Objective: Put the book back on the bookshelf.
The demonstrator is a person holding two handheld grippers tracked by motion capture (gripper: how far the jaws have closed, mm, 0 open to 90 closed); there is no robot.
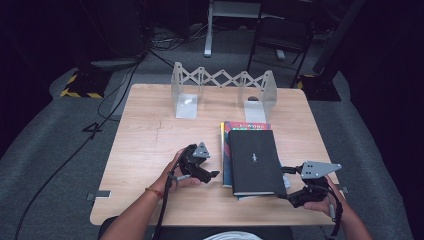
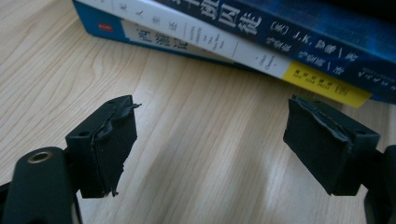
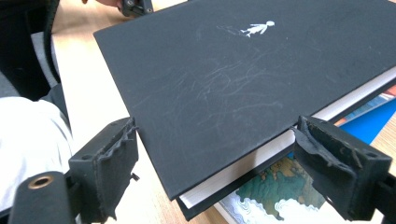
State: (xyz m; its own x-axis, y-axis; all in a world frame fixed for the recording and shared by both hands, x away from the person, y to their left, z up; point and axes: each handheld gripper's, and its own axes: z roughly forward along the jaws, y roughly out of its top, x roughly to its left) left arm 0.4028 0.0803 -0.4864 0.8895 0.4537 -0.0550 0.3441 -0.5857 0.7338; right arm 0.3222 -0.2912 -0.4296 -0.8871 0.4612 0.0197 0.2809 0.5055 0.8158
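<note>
- A light wooden table [image 1: 150, 145] stands on grey carpet in a dark room, with a folding metal book rack [image 1: 222, 85] at its far edge.
- A stack of books [image 1: 250, 160] lies flat on the table's right half, nearer the person than the rack and apart from it; a black hardcover [image 3: 224, 88] tops the stack.
- The left gripper [image 1: 212, 174] sits just left of the stack, jaws spread wide over bare wood, holding nothing; the book spines [image 2: 243, 37] lie just ahead of it.
- The right gripper [image 1: 286, 182] is at the stack's near right corner, jaws apart on either side of the black hardcover's corner, pads not pressing on it.
</note>
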